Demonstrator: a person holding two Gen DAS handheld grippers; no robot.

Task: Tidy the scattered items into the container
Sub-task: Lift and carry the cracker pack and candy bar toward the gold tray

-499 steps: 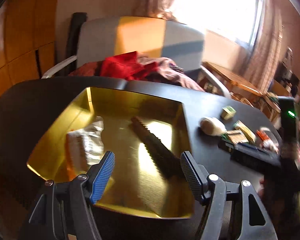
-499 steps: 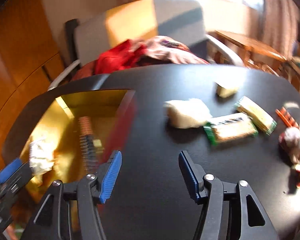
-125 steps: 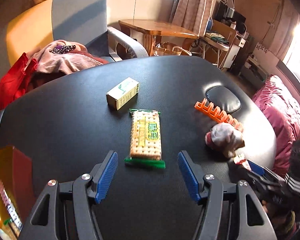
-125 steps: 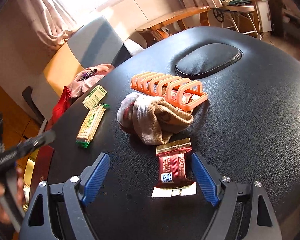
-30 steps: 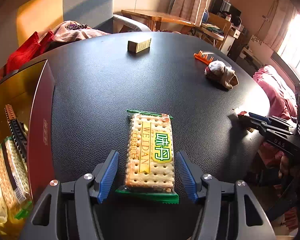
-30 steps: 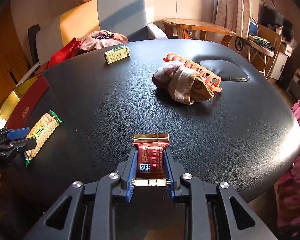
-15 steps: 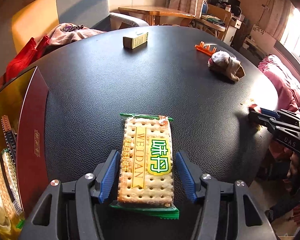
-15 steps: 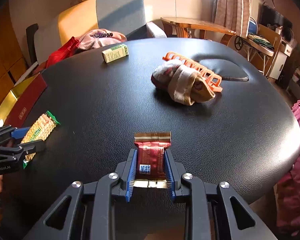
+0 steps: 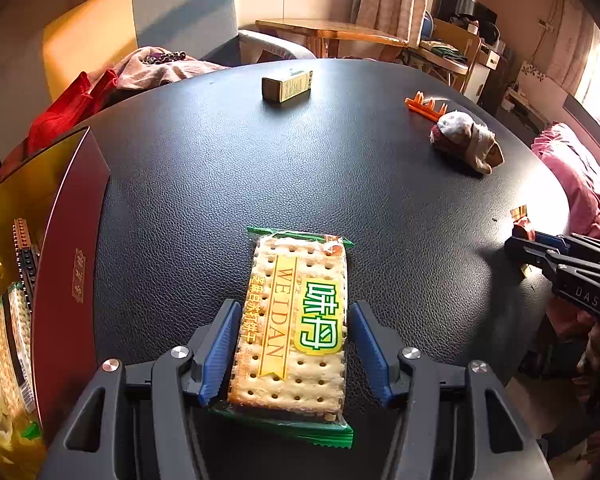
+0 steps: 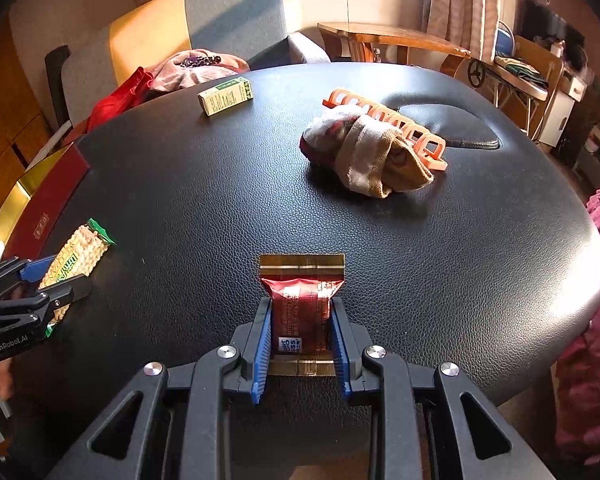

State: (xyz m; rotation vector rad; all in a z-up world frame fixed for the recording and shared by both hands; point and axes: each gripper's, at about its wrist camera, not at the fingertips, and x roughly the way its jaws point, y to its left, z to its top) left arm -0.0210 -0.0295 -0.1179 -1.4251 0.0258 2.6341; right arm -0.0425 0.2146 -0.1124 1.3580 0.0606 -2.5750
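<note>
My left gripper (image 9: 296,346) is closed on a cracker packet (image 9: 296,316) with a green wrapper, held just above the black table; it also shows in the right wrist view (image 10: 78,262). My right gripper (image 10: 300,340) is shut on a red and gold snack bar (image 10: 302,304). The gold-lined container with red walls (image 9: 66,248) stands at the left and holds a cracker packet (image 9: 10,336) and a brick strip (image 9: 24,248). On the table lie a small green box (image 10: 225,95), an orange rack (image 10: 384,114) and a rolled sock (image 10: 364,156).
The round black table (image 9: 260,168) drops off at its right edge. An armchair (image 9: 152,32) with red and pink cloth stands behind it. A wooden side table (image 10: 392,42) and shelves stand at the back right. A pink cover (image 9: 580,184) lies to the right.
The left gripper's jaws have narrowed slightly on the cracker packet and it has shifted a little over the table. The right gripper keeps its hold on the snack bar.
</note>
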